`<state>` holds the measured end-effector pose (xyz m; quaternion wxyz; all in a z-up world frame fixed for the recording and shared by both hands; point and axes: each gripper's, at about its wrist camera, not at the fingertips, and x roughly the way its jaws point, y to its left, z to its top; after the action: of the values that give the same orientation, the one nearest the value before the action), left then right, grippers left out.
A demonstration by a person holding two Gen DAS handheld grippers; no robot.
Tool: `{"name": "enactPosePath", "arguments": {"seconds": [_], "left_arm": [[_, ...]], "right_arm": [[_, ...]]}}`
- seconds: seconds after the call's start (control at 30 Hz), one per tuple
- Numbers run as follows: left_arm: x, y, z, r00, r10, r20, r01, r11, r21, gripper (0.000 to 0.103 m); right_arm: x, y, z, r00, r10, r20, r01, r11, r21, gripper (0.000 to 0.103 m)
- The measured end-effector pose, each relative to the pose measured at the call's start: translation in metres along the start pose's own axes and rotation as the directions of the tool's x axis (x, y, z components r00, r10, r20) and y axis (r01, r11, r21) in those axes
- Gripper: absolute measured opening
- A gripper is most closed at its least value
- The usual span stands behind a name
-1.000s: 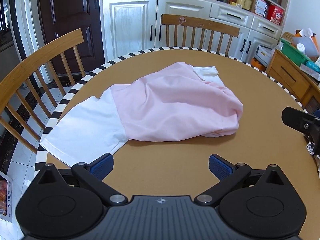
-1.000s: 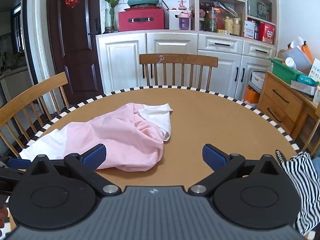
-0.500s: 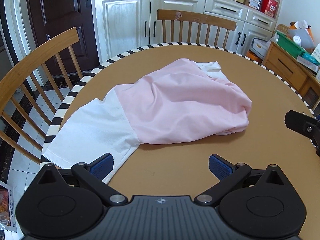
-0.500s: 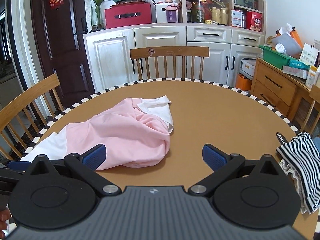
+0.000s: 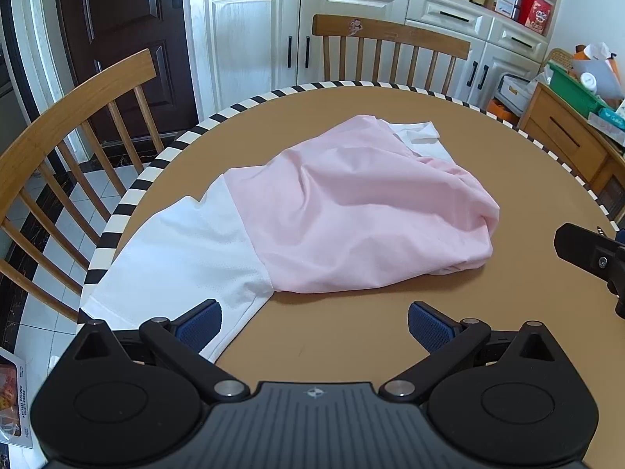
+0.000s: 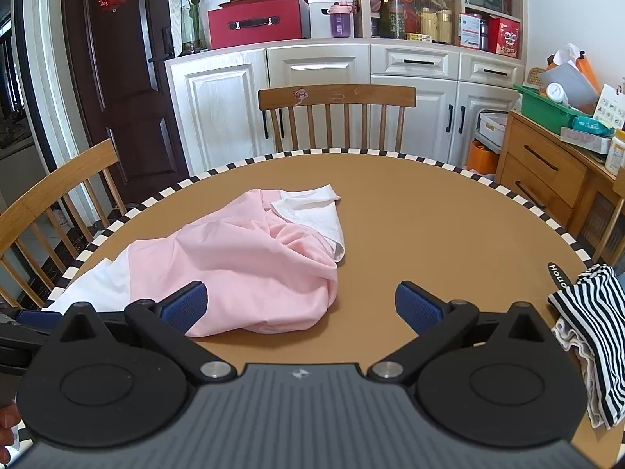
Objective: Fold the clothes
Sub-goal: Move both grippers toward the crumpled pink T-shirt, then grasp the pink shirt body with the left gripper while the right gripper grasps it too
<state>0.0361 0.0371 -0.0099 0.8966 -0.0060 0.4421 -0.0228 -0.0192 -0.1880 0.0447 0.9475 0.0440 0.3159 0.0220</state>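
The pink and white shirt (image 5: 351,215) lies bunched on the round table (image 6: 429,215), one white end draped over the rim, while the left claw (image 5: 314,322) and right claw (image 6: 300,305) hang wide apart and empty near it, seemingly poised to grab.

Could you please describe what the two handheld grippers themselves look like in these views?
The left gripper and the right gripper look identical: matte black bodies with two round discs, silver pivot pins, angled black linkage arms and a ribbed grey centre plate bearing a small round emblem. Each finger ends in a blue textured pad. No cables or sleeves are visible.
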Motion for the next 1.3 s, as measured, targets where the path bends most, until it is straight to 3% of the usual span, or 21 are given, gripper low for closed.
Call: {"name": "enactPosePath", "arguments": {"seconds": [0.4,1.1,1.3], "left_arm": [[0.017,-0.002,0.005,0.999,0.019,-0.028,-0.020,1.000,-0.003,0.103],[0.056,-0.005,0.025,0.997,0.029,-0.073,-0.029,1.000,0.002,0.103],[0.074,-0.001,0.023,0.999,0.042,-0.033,-0.042,0.999,0.017,0.102]], "right_arm": [[0.024,-0.008,0.000,0.997,0.044,-0.066,-0.043,0.999,0.015,0.103],[0.058,-0.023,0.011,0.994,0.068,-0.080,-0.065,0.997,0.039,0.103],[0.078,-0.022,0.009,0.993,0.070,-0.091,-0.071,0.997,-0.010,0.102]]}}
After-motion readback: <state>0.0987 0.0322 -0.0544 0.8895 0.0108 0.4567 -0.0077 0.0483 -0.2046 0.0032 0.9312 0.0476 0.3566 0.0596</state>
